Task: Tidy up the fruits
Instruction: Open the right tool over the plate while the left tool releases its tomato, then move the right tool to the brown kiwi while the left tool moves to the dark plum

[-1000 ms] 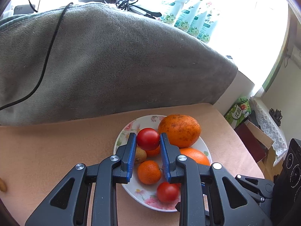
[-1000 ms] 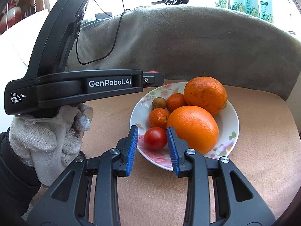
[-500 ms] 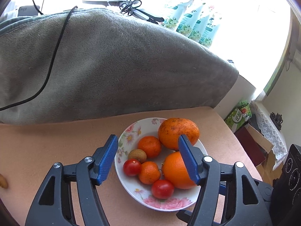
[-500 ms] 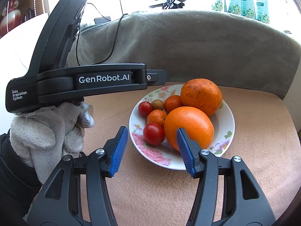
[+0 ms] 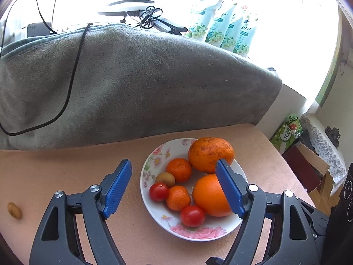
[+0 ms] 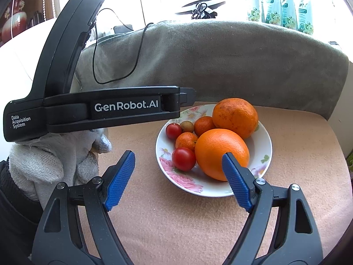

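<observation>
A white floral plate [image 5: 152, 158] [image 6: 263, 141] on the peach tabletop holds two large oranges [image 5: 210, 154] [image 5: 208, 196], two mandarins [image 5: 179, 169] [image 5: 178, 198], two red tomatoes [image 5: 158, 191] [image 5: 192, 216] and a small brown fruit [image 5: 165, 178]. My left gripper [image 5: 173, 161] hovers over the plate's near side. Its jaws are opening and nothing is pressed between the blue pads. My right gripper [image 6: 179, 154] faces the plate from the front, jaws also opening, with no fruit touched. The left gripper's black body [image 6: 123, 108] reaches in from the left.
A grey blanket [image 5: 154, 84] with a black cable [image 5: 72, 72] rises behind the table. A small yellow-brown fruit [image 5: 14, 210] lies at the far left. A gloved hand [image 6: 50, 161] holds the left gripper. A cardboard box [image 5: 308, 161] sits past the table's right edge.
Both grippers have opened. The left one let go of a red tomato, which now lies at the plate's left. The right one released the tomato at the plate's front.
</observation>
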`<state>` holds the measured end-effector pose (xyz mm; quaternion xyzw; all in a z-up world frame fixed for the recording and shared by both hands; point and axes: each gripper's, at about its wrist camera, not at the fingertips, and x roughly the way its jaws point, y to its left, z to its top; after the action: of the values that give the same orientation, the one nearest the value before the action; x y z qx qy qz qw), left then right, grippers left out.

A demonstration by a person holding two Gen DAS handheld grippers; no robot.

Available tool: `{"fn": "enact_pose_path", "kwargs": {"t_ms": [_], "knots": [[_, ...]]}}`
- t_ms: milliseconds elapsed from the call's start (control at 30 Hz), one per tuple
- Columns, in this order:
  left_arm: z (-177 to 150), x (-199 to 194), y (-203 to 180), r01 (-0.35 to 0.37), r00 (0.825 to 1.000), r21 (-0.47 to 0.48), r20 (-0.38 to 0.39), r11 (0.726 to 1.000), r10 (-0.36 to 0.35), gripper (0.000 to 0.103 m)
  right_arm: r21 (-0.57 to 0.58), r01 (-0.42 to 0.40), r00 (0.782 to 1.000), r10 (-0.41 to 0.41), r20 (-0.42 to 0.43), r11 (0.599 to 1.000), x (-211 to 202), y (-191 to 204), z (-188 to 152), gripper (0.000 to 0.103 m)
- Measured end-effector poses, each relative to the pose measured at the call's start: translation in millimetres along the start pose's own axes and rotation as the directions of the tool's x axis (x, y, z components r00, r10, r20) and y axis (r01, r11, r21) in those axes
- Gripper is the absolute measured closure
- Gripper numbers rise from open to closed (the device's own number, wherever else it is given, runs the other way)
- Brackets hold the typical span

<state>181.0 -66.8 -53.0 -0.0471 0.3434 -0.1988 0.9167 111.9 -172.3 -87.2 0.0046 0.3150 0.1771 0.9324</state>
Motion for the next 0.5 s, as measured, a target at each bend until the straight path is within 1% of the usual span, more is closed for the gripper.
{"fn": "enact_pose_path", "kwargs": {"t_ms": [367, 500], "knots": [[-2, -8, -4, -0.012, 1.000, 0.016, 0.016, 1.000, 0.011, 0.025, 0.011, -0.001, 1.000, 0.001, 0.004, 1.000, -4, 0, -3, 0.019], [-3, -12, -5, -0.028, 0.999, 0.024, 0.028, 0.999, 0.027, 0.025, 0.023, -0.010, 1.000, 0.010, 0.004, 1.000, -6, 1, -5, 0.019]]}}
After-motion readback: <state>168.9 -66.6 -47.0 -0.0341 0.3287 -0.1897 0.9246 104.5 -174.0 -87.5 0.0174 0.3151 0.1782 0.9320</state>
